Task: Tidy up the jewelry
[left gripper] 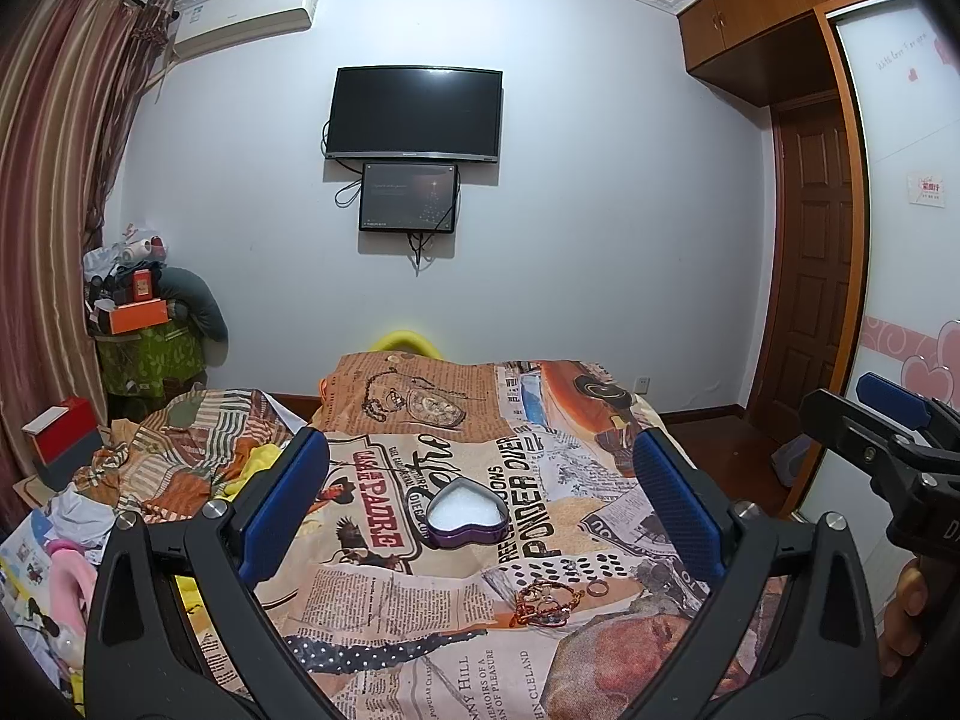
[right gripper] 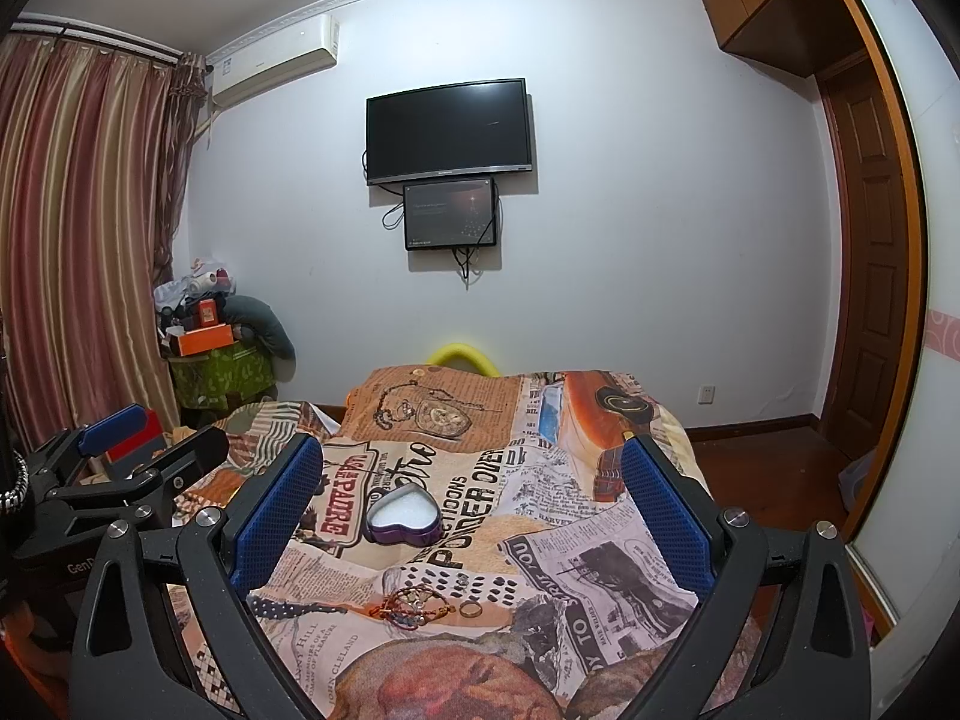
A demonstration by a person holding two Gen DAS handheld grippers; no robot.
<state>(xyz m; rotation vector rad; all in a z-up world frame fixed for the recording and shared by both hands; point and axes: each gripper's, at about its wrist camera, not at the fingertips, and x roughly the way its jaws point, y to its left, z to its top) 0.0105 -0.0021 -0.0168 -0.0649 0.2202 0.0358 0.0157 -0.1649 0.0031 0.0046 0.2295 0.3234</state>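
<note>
A purple heart-shaped jewelry box (left gripper: pixel 467 515) with a white lining sits open on the newspaper-print bedspread (left gripper: pixel 384 606); it also shows in the right wrist view (right gripper: pixel 402 517). Nearer to me lies a tangle of red and gold bracelets (left gripper: pixel 545 600) (right gripper: pixel 411 606) with a gold ring (left gripper: pixel 597 588) (right gripper: pixel 471 609) just right of it. My left gripper (left gripper: pixel 480 480) is open and empty, above the bed, behind the jewelry. My right gripper (right gripper: pixel 468 480) is open and empty too. Each gripper appears at the edge of the other's view, the right one (left gripper: pixel 888 444) and the left one (right gripper: pixel 126 456).
The bed's far edge drops to a wooden floor (right gripper: pixel 774 456) before a white wall with a TV (left gripper: pixel 414 114). Crumpled bedding, clothes and a red box (left gripper: pixel 60 432) lie at the left. A wardrobe and door (left gripper: pixel 810 276) stand at the right.
</note>
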